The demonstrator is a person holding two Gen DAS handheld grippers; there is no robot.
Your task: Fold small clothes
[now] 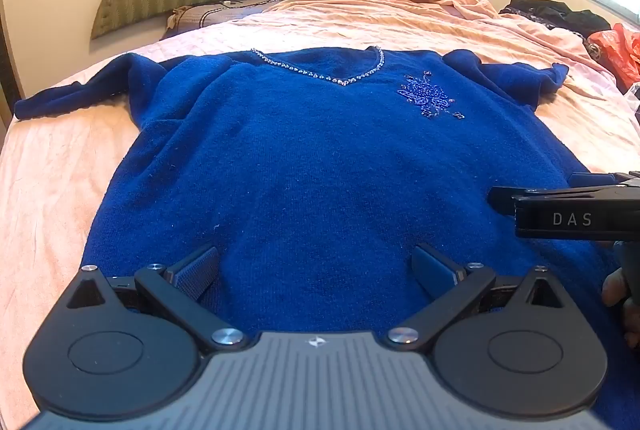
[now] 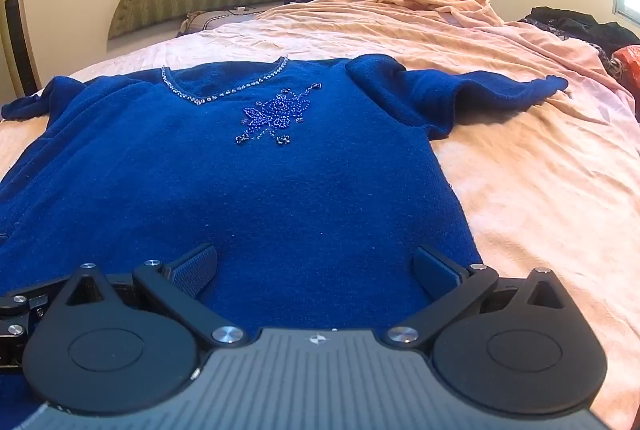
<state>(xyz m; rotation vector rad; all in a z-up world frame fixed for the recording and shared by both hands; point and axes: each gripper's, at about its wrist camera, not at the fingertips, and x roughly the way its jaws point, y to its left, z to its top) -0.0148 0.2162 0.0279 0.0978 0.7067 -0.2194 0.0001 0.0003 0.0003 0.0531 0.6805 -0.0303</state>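
Left wrist view shows our royal-blue knitted V-neck sweater [image 1: 304,158] flat on the pink bedsheet [image 1: 52,166]. Both the left gripper [image 1: 316,270] and right gripper [image 2: 316,270] gape empty over its hem. Soft and floppy, we judge; grip the hem corners.

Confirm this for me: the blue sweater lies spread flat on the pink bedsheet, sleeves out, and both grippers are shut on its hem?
Not quite. The blue sweater does lie spread on the pink bedsheet, sleeves out, but both wrist views show the left gripper and right gripper open, gripping nothing.
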